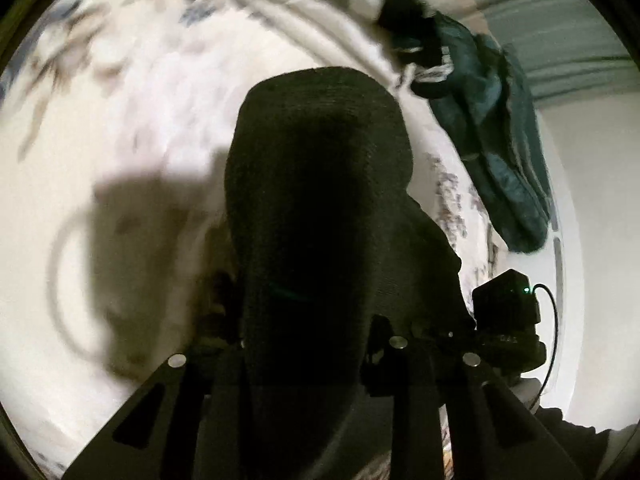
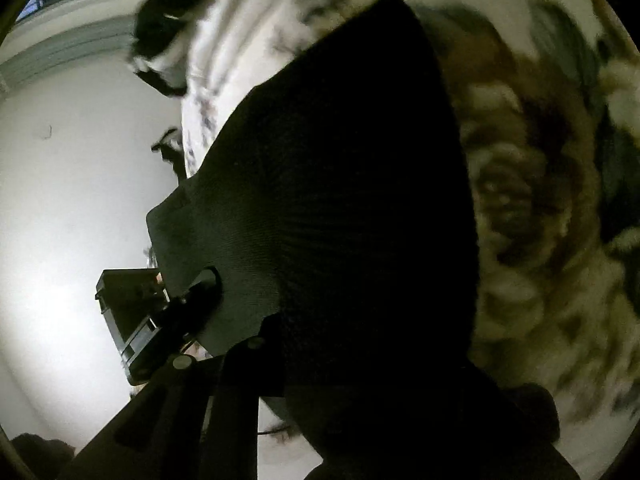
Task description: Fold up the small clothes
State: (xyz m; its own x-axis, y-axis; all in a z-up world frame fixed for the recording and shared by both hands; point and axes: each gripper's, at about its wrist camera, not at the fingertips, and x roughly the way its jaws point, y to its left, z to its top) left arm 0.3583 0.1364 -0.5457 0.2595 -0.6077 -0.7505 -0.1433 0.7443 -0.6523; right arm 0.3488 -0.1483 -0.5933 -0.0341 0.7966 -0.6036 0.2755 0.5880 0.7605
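Note:
A black knitted garment [image 1: 320, 208] hangs in front of the left wrist camera, held up above the floral bedsheet [image 1: 120, 128]. My left gripper [image 1: 316, 360] is shut on its near edge; the fingertips are hidden by the cloth. In the right wrist view the same black garment [image 2: 344, 200] fills the middle. My right gripper [image 2: 320, 380] is shut on its other edge, fingertips also hidden. The other gripper [image 2: 160, 320] shows at the cloth's left edge, and the right gripper's body [image 1: 504, 312] shows at the cloth's right side in the left wrist view.
A teal garment [image 1: 492, 120] and a black-and-white pile of clothes [image 1: 404, 12] lie at the bed's far edge. A white wall [image 2: 80, 200] is beside the bed. A brown floral patch of bedding [image 2: 532, 200] lies right of the cloth.

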